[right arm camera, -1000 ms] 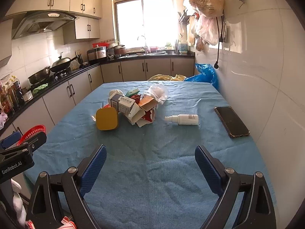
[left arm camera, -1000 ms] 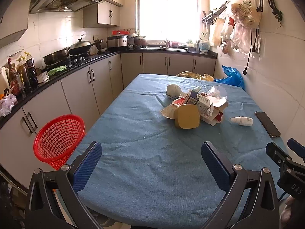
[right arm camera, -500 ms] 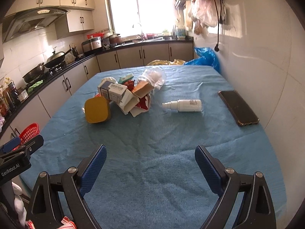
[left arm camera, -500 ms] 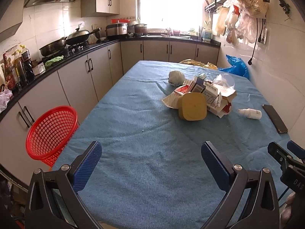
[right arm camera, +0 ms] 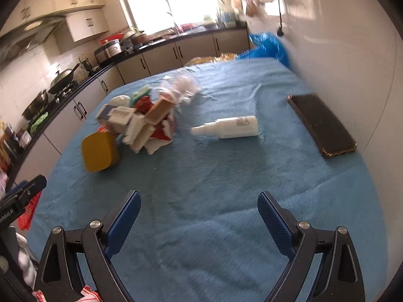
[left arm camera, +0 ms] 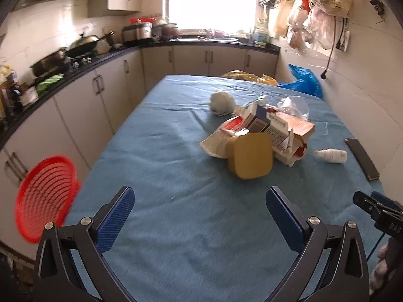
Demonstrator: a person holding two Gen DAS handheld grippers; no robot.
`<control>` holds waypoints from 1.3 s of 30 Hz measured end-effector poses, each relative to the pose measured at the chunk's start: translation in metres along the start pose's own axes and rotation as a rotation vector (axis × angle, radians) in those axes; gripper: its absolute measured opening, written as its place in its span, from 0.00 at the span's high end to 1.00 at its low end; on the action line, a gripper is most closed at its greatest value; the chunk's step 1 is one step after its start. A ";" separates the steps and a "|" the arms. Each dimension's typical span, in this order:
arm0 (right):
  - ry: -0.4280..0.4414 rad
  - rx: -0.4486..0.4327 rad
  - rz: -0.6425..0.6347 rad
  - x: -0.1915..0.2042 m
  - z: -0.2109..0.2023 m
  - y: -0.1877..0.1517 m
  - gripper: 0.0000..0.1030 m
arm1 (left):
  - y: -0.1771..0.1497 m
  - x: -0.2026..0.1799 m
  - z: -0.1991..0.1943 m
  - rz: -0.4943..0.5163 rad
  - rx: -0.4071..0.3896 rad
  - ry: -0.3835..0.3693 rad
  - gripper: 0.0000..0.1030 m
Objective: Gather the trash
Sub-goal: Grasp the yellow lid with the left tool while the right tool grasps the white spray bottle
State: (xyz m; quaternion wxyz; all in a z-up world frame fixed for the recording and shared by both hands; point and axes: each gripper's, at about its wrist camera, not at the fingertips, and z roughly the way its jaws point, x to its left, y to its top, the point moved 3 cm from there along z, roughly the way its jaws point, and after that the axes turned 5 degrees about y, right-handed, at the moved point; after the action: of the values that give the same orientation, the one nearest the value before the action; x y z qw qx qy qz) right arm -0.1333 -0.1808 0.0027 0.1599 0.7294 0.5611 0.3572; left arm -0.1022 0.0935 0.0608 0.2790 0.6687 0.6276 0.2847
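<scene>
A: Where is the trash?

B: A heap of crumpled cardboard cartons and wrappers [left arm camera: 270,130] sits past the middle of the blue-cloth-covered counter [left arm camera: 163,151], toward its right half. A mustard-yellow, rounded-square plastic tub [left arm camera: 249,159] lies on its side at the heap's near edge, touching it, flat face turned toward the cameras. A grey-white crumpled paper ball [left arm camera: 221,102] lies just beyond the heap on the far left.

A: Anything else lying around?

B: A small white spray bottle [right arm camera: 230,127] lies flat to the right of the heap, long axis running left to right, nozzle pointing left at the cartons. Farther right, near the wall, a dark rectangular phone [right arm camera: 321,124] lies flat, long axis running near to far. A round red mesh plastic basket [left arm camera: 45,196] stands off the counter's near-left corner.

A: And the tools?

B: The left gripper [left arm camera: 200,217] and right gripper [right arm camera: 199,217] both hover over bare cloth at the near end, jaws spread wide, gripping nothing. Nothing stands between them and the heap.
</scene>
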 end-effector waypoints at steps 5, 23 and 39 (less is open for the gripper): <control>0.059 0.049 0.179 -0.042 0.027 0.030 0.06 | 0.017 -0.015 0.034 0.008 0.046 -0.040 0.00; -0.105 0.083 0.230 -0.045 0.105 0.089 0.10 | 0.036 -0.072 0.113 0.062 0.140 -0.109 0.10; -0.019 0.001 0.187 -0.037 0.061 0.068 0.60 | 0.019 -0.041 0.060 -0.050 0.091 -0.191 0.33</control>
State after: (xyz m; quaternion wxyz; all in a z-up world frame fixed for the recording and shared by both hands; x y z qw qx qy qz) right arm -0.0471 -0.2271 -0.0096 0.1309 0.7818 0.4892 0.3636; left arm -0.0479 0.0501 0.0327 0.3138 0.6889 0.6270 0.1838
